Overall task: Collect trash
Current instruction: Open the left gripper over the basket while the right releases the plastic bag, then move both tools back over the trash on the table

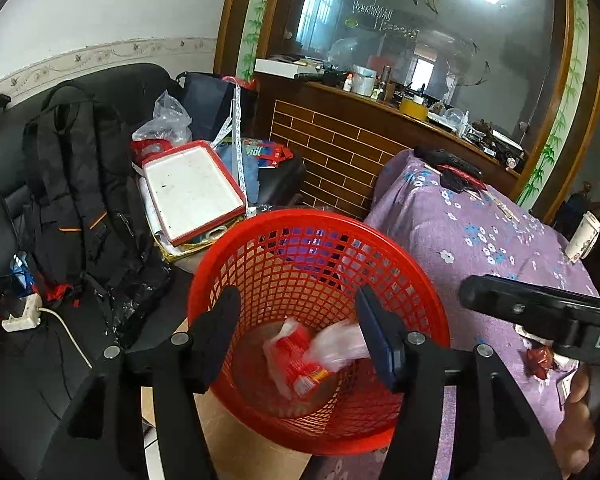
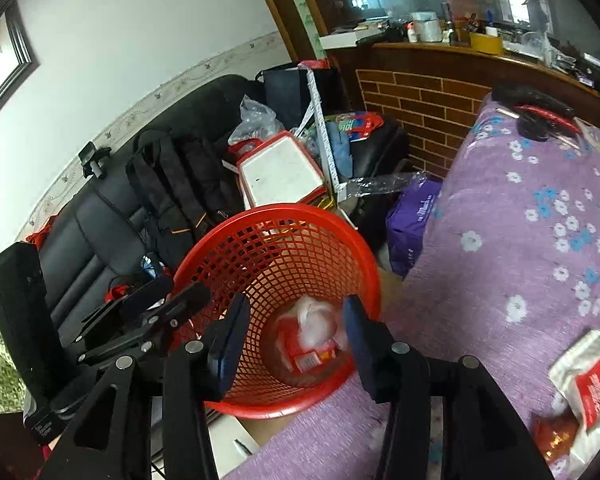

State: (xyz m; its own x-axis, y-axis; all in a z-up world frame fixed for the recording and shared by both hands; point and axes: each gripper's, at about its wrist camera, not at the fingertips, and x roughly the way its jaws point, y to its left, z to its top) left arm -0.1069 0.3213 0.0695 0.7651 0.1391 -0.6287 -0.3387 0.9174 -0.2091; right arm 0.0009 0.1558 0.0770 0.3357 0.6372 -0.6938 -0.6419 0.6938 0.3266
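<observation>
fingers of both grippers spread and empty above the red basket (image 1: 318, 312).

left gripper (image 1: 296, 336) and right gripper (image 2: 296, 340) point down into the basket, where dropped wrappers (image 1: 300, 364) lie. more trash (image 2: 592, 384), a white and red packet, lies on the purple-clothed bench (image 2: 520, 240) at four o'clock of the right fingers (image 2: 360, 340), so the right hand is nearer.

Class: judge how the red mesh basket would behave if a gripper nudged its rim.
The basket looks thin, open-lattice plastic, so probably light and easily slid. It tapers to a narrow base, so a rim push may tip it. Only wrappers weigh it down.
</observation>
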